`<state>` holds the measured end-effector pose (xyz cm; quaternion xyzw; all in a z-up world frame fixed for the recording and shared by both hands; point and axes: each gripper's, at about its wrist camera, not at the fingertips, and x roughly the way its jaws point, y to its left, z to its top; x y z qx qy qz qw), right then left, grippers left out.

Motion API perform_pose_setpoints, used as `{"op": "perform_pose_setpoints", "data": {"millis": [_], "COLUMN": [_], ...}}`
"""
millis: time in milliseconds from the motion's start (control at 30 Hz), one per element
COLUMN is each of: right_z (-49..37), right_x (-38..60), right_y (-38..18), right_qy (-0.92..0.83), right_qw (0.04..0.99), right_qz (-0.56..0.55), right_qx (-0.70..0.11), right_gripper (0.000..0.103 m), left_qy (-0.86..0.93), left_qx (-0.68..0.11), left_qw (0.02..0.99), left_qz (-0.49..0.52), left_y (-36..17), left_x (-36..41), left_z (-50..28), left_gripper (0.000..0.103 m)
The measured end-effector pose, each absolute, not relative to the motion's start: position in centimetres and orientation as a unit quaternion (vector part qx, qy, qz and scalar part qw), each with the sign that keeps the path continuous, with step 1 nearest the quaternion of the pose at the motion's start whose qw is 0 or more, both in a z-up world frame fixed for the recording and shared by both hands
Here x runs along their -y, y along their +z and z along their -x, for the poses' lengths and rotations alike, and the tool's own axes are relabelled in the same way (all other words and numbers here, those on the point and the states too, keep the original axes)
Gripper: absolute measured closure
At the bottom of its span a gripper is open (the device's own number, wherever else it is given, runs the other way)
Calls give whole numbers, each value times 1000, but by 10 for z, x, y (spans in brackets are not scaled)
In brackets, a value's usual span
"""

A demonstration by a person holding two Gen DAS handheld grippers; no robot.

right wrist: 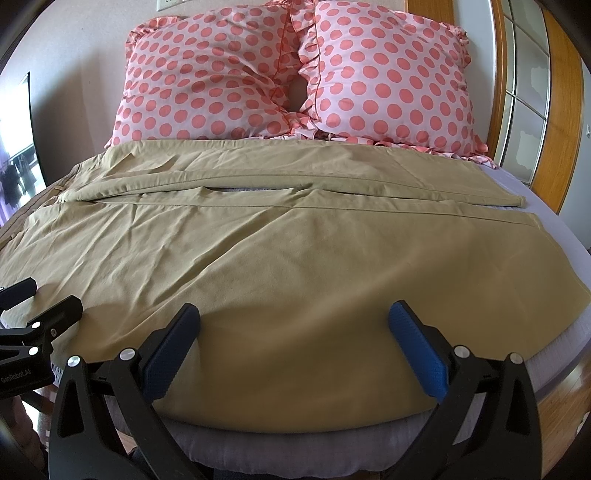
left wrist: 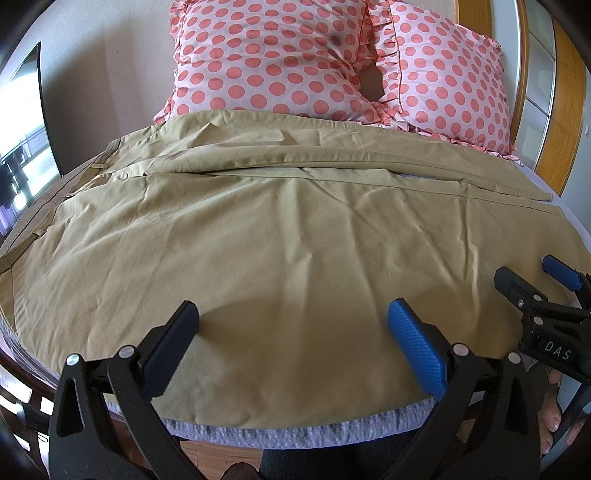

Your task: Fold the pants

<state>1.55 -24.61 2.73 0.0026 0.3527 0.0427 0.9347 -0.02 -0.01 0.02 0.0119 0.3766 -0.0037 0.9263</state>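
Hovering side by side over the near edge of the bed (left wrist: pixel 295 432), my left claw (left wrist: pixel 293 321) and right claw (right wrist: pixel 294 321) both gape wide, empty — the tan pants (right wrist: pixel 280 251) lie spread flat beneath them, waist to my left, polka-dot pillows (right wrist: pixel 288 74) beyond. Lettering on my claws reads "DAS" and "GenRobot.AI"

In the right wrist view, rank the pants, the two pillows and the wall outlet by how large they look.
1. Pants, by far the largest, though nearest the camera.
2. Left pillow and right pillow: they look alike, so no ranking.
3. Wall outlet, smallest; cut off by the frame.
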Motion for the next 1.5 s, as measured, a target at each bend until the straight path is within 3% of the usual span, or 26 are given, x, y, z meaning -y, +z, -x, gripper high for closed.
{"op": "perform_pose_setpoints", "data": {"millis": [833,1000,1133,1200,1267,1367,1500], "right_z": [-15,-44,-114,-163,-214,-282,-341], "right_x": [249,293,360,395,425,462,480], "right_y": [29,84,127,131,122,93,67], "right_qy": [51,0,-95,-146,-195,-246,-296], "right_qw": [937,944,931,911,882,834,807], "right_qz": [-2,-43,-94,-129,-163,-235,-247], "right_qx": [-345,-326,-341,-363,-397,-435,-448], "right_gripper": [1,1,1,8,31,44,45], "left_qy": [-5,0,-3,-15,-25,-39,-47], "left_qx": [-374,-374,-342,-329,-318,-305,-296], "left_qw": [927,927,939,944,948,951,954], "left_qz": [-14,-26,-22,-5,10,23,19], "left_y": [0,16,31,38,43,48,50], "left_x": [0,-7,-12,-19,-25,-29,-31], "left_z": [1,-4,-7,-8,-11,-19,-29], "left_gripper": [2,2,2,2,2,2,2]}}
